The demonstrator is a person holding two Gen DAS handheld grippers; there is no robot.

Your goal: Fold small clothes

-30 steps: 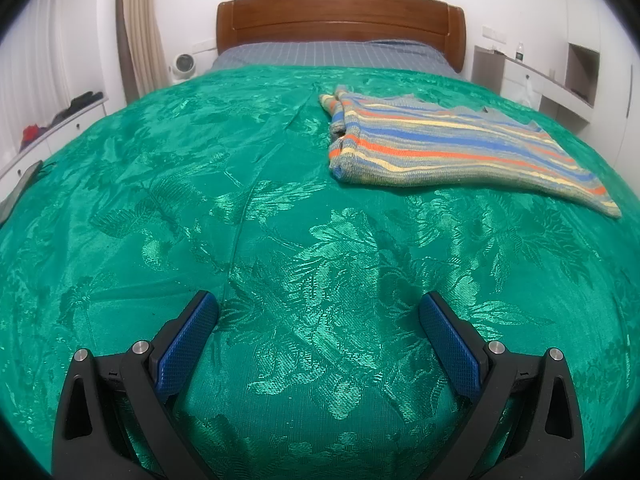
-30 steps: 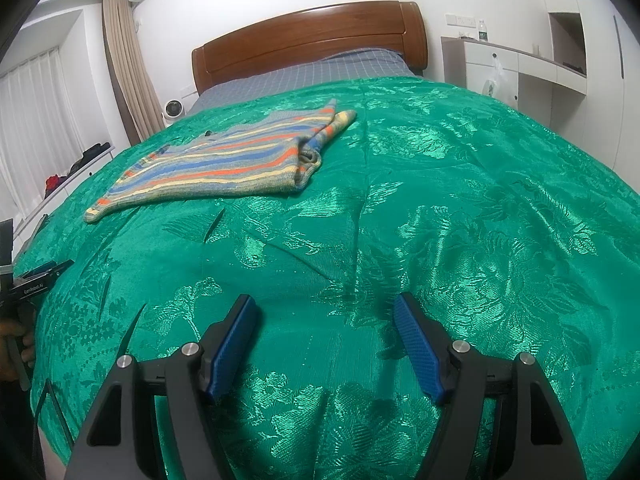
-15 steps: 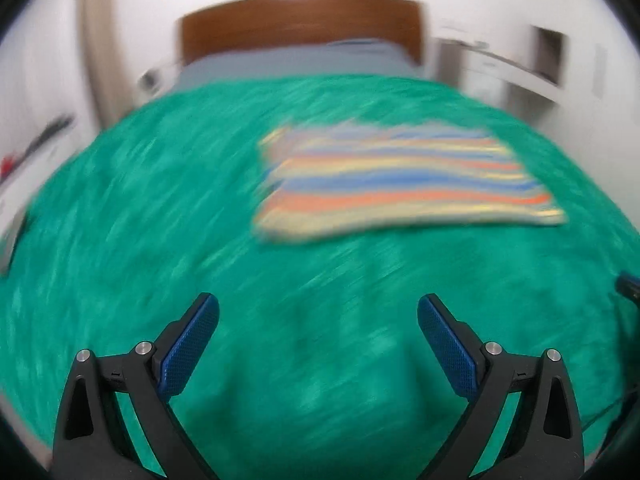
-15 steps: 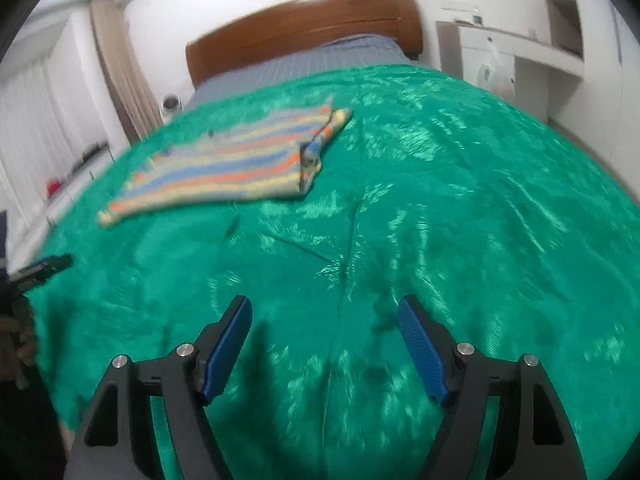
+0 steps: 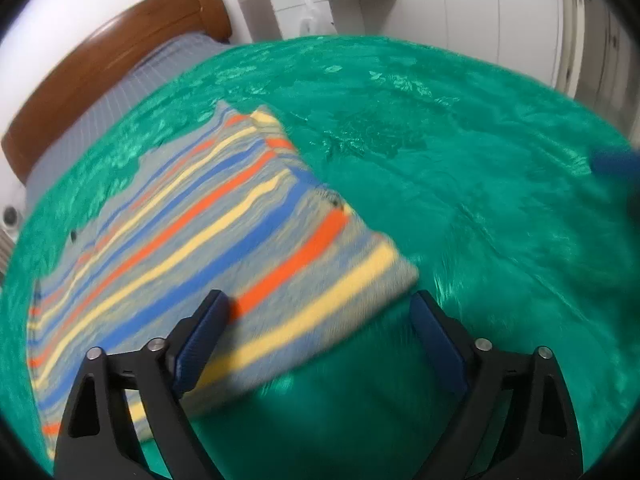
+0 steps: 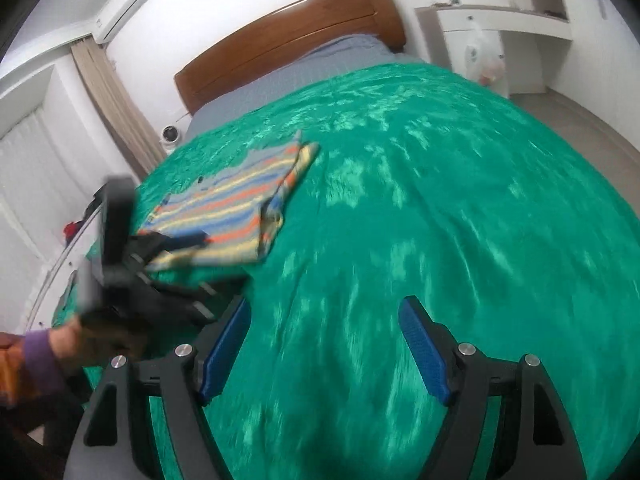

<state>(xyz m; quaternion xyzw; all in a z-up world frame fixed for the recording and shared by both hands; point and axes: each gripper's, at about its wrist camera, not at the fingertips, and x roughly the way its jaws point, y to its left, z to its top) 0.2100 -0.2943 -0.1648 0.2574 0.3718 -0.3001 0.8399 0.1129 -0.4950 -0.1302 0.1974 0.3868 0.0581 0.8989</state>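
While both tools hang above a bed covered in a shiny green bedspread (image 6: 460, 200), a small striped garment (image 5: 208, 248) in orange, blue, yellow and grey lies flat on that cover, already doubled over at least once, nearer the wooden headboard (image 6: 288, 36) than the foot. The left gripper (image 5: 316, 344) has its jaws wide apart, holding nothing, with one near corner of the garment lying between and just beyond them. The right gripper (image 6: 324, 344), also with jaws spread and empty, hovers over bare bedspread, well apart from the garment. The left-wrist view is blurred, so whether the left jaws touch the cloth cannot be told. Several risks seem likely from here. Closing low could pinch the slippery bedspread along with the knit, dragging both. Catching only the top layer could peel the existing fold open. With the right tool so far away, lifting one corner alone may skew the stripes and leave a crooked fold.
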